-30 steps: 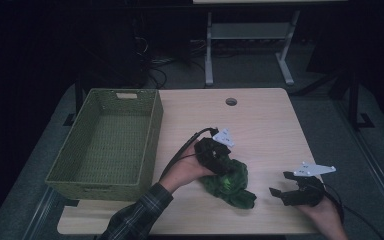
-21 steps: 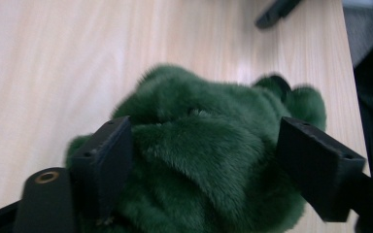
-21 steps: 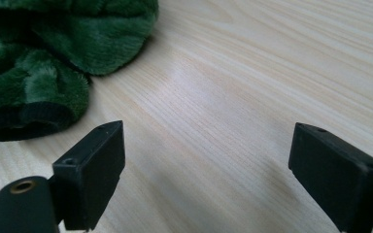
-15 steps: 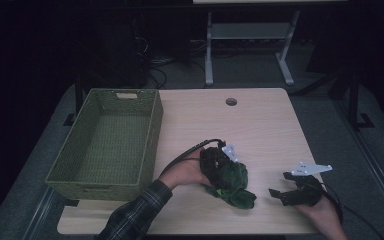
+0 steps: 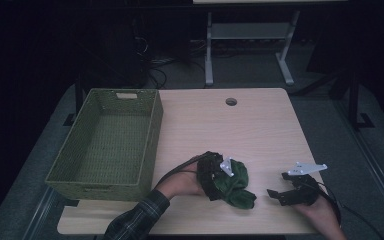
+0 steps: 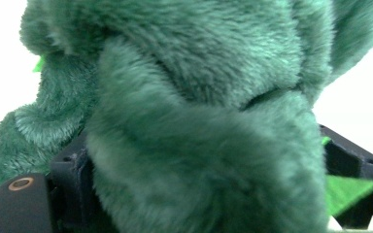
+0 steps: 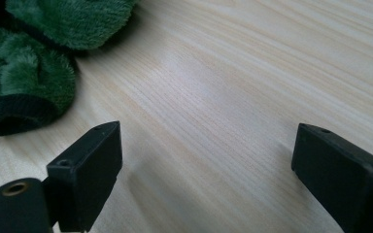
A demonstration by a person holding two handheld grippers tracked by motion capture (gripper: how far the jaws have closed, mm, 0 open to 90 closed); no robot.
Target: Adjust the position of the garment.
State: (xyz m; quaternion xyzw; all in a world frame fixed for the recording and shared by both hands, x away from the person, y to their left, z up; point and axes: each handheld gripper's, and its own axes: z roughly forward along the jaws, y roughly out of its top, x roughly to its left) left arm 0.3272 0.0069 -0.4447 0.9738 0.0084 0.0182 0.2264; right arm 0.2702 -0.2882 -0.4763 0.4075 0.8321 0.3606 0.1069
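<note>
Since the green plush (image 5: 236, 182) at the worktop's (image 5: 260, 130) six o'clock edge looks soft, light and floppy, the left hand-held gripper (image 5: 219, 176) bites a thick fold deep, while the right hand-held gripper (image 5: 280, 196) waits wide open, empty, at its three o'clock.

My left gripper (image 5: 220, 177) is matte black, topped by a grey three-cornered plate, with a black cable looping off it. My right gripper (image 7: 206, 177) has blocky black jaws, a brass-ringed screw hole near one. My left sleeve (image 5: 135, 220) is dark plaid flannel.
</note>
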